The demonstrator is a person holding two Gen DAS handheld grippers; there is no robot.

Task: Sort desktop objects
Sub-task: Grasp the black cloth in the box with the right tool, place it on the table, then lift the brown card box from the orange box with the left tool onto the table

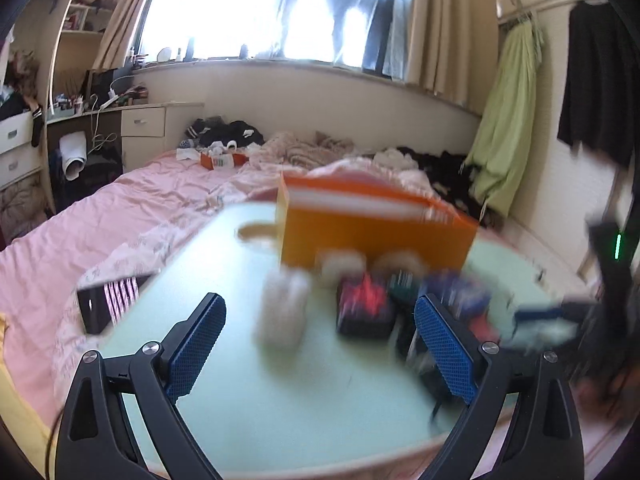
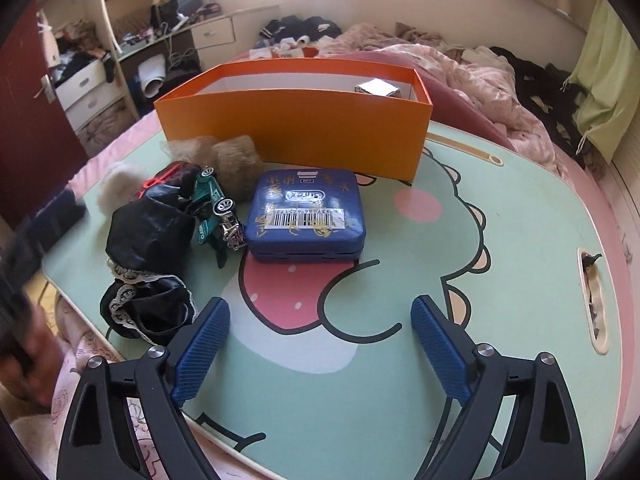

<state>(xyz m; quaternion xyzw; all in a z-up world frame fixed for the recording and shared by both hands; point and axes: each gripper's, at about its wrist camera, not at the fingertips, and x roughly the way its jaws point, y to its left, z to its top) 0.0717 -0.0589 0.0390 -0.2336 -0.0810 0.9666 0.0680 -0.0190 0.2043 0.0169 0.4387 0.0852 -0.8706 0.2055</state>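
The right tool [image 2: 320,322] sits at the bottom of its frame with its blue pads spread wide and nothing between them, low over the bare green desk [image 2: 500,240]. Just above it, at frame centre, lies the blue tin [image 2: 306,216], flat and barcode up, apart from the pads but squarely in line with the gap, so it looks the likeliest next pick. Left of the tin a green toy car [image 2: 218,208] is tipped on its side against a black wrapped bundle [image 2: 150,232], with fluffy beige pieces [image 2: 236,164] behind them; a black lace-edged pouch [image 2: 148,314] lies at lower left. Behind all this, in the upper middle, stands the open orange box [image 2: 292,134], one small silvery item [image 2: 376,89] already inside at its far right corner, which suggests it is the sorting bin. The left tool [image 1: 318,334] is likewise apart and empty; its view is motion-blurred, showing the same cluster above its pads, a white furry object [image 1: 282,312] nearest, and a phone [image 1: 108,300] at the desk's left edge.
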